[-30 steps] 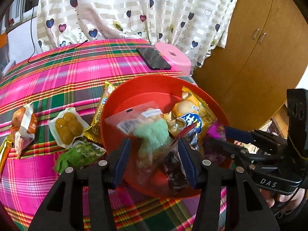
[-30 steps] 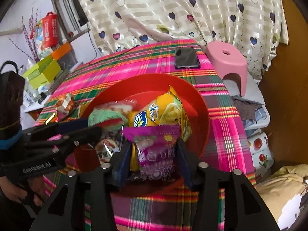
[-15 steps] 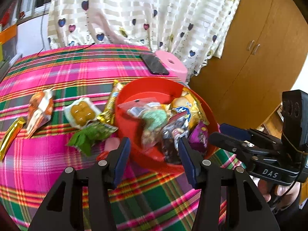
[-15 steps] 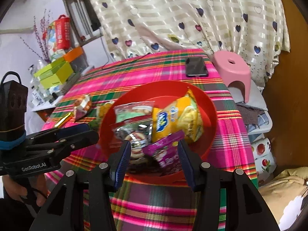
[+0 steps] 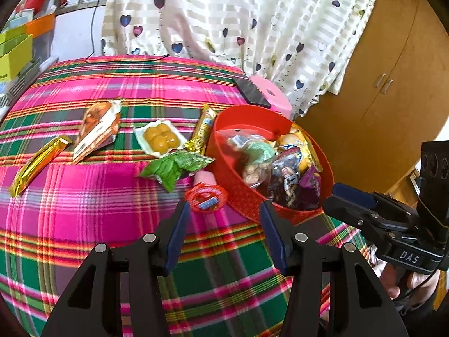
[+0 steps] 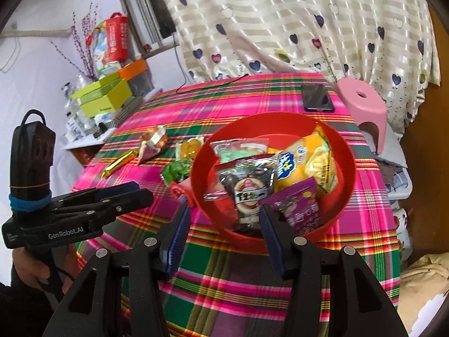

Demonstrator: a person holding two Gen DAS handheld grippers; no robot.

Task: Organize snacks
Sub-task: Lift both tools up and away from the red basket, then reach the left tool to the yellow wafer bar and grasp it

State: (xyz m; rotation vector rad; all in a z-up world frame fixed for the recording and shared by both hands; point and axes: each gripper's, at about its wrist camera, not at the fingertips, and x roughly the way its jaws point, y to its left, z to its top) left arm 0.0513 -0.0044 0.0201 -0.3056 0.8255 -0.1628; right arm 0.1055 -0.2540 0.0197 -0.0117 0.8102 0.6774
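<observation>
Both grippers hang empty, jaws apart. The left gripper [image 5: 224, 224] sits just short of a round red jelly cup [image 5: 206, 198] lying on the counter against the red basket [image 5: 247, 196] and its outer wall; the right gripper [image 6: 223, 224] faces the basket's near rim.

- The round red plastic bowl [image 6: 346, 174] is hiding the tablecloth under it, and its near rim is disappearing behind the right gripper's blue-padded fingers [image 6: 269, 233].
- The purple foil snack packet [image 6: 300, 205] is covering the lower ends of the packets behind it.
- The small red-lidded jelly cup [image 6: 175, 189] is showing only an edge beside the bowl in the right wrist view.
- The print on the green crinkled packet [image 5: 176, 165] is reading too small and blurred to make out.
- The person's hand [image 6: 26, 266] is being cut off by the picture's edge.
</observation>
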